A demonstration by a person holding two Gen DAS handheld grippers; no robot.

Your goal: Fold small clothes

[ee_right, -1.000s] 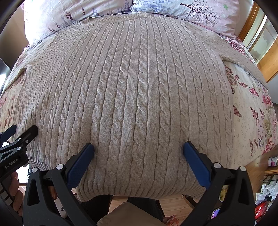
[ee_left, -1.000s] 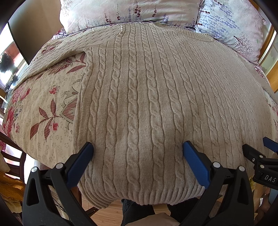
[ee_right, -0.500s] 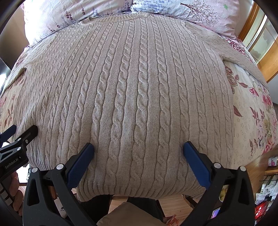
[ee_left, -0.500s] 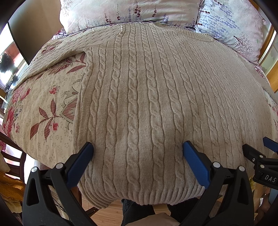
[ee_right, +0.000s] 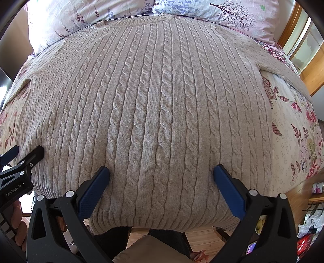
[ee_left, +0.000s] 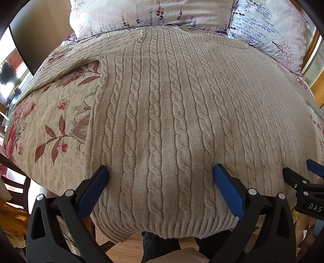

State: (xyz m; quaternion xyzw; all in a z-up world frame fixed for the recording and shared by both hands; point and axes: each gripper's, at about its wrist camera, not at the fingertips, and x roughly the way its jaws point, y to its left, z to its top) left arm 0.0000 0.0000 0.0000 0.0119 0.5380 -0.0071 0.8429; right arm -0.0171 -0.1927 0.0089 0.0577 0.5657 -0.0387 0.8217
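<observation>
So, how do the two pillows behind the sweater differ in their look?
The left pillow is white with small dark purple flower sprigs; the right pillow is pale pink with lavender-blue spikes and a dark tree print. The left one looks wider. Both touch the far edge of the sweater.

Your cable-knit sweater (ee_left: pixel 182 121) lay flat on the bed's quilt (ee_left: pixel 50 129), collar toward the pillows (ee_right: pixel 232 18) behind it, hem hanging over the near edge. Your left claw (ee_left: pixel 160 186) and right claw (ee_right: pixel 162 184) sat side by side above the hem.
</observation>
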